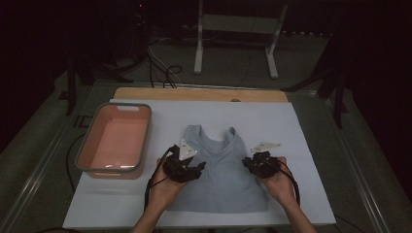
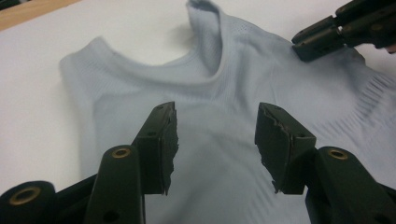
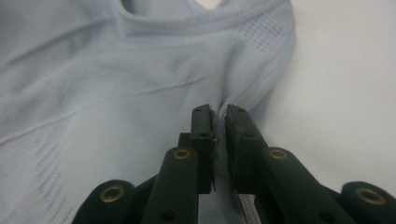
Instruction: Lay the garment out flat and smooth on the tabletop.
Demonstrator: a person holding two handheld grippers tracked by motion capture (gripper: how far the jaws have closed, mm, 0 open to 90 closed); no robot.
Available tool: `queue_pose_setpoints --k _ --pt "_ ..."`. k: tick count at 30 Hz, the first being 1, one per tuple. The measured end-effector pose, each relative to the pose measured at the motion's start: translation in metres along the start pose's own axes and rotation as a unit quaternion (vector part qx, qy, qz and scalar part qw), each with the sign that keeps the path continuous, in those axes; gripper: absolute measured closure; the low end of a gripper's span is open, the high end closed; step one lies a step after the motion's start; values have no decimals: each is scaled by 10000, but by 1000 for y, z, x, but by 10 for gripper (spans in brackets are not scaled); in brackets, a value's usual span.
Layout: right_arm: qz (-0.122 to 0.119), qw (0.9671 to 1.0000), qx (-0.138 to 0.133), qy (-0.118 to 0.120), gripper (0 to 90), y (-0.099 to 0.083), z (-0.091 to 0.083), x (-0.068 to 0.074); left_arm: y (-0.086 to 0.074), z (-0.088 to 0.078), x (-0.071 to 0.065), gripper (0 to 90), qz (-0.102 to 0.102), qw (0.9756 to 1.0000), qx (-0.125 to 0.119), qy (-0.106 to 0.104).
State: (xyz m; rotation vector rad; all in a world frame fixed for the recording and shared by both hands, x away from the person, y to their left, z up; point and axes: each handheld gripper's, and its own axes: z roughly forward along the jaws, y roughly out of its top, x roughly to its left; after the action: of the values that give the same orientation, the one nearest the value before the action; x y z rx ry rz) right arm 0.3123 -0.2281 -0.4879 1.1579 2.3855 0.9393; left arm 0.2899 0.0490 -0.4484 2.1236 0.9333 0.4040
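We see a pale blue tank top (image 1: 221, 170) lying flat at the middle of the white counter (image 1: 301, 131). Our right hand-held gripper (image 3: 220, 122) is clenched on the garment's side edge below the armhole; our left hand-held gripper (image 2: 216, 136) hangs released above the chest. A pink tub (image 1: 116, 138) sits just left of the top. Bare white counter lies beyond the neckline and at the right.

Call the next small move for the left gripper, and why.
Probably lower the left gripper and close it on the tank top's left edge. Its jaws stand open above the flat fabric, gripping nothing, while the right gripper already pinches the opposite edge at the armhole.
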Motion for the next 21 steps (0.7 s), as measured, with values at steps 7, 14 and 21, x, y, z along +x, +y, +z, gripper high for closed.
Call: queue_pose_setpoints --k 7,14,21 --pt "-298 9992 -197 163 821 2 -3 13 19 28 0 509 77 9999 78 -42" --pt "-634 9964 -299 470 825 3 -3 27 25 55 3 514 4 9996 260 -73" --pt "-822 9938 -351 662 826 4 -2 34 27 73 6 526 -200 9989 345 -264"
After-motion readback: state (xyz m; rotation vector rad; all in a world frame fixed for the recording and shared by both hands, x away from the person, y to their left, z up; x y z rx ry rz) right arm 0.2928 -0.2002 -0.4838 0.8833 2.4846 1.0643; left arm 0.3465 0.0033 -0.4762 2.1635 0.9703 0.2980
